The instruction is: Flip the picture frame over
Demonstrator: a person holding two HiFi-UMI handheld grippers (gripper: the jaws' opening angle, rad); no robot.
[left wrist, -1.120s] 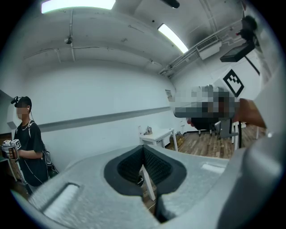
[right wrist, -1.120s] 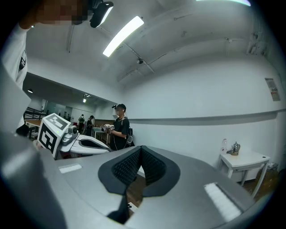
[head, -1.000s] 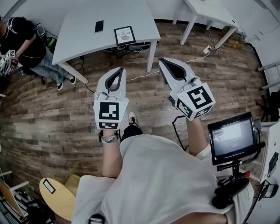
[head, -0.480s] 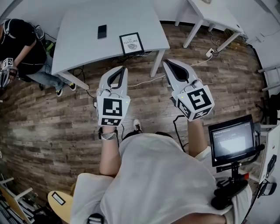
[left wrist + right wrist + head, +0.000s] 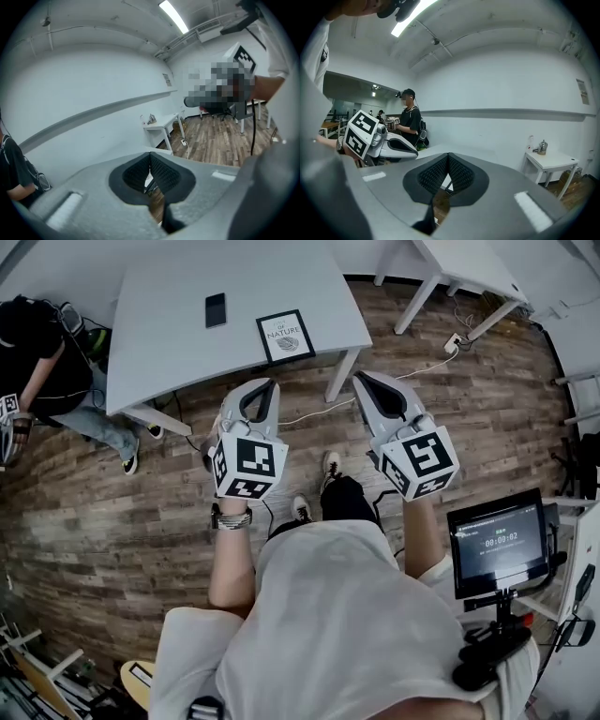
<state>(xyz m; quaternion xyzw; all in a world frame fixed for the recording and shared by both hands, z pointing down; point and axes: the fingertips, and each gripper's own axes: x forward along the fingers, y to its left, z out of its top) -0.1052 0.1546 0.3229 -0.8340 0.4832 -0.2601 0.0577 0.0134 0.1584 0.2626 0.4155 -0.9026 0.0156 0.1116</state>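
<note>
A black-framed picture (image 5: 285, 336) lies face up near the front edge of a grey table (image 5: 169, 343); its white print shows. My left gripper (image 5: 266, 382) hangs in the air short of the table, just below and left of the frame, jaws shut with nothing in them. My right gripper (image 5: 359, 378) floats over the wood floor beside the table's front right leg, jaws closed and empty too. In the left gripper view the left gripper (image 5: 150, 153) has its tips together. In the right gripper view the right gripper (image 5: 448, 155) also has its tips touching, and the frame is mostly hidden behind them.
A black phone (image 5: 216, 309) lies on the table left of the frame. A seated person (image 5: 47, 371) is at the table's left end. A white table (image 5: 464, 268) stands at the back right, cables (image 5: 441, 345) trail on the floor, and a monitor on a stand (image 5: 497, 545) is at my right.
Both grippers have moved forward toward the table, and the table with the frame now sits closer to them. The jaws of both have stayed closed.
</note>
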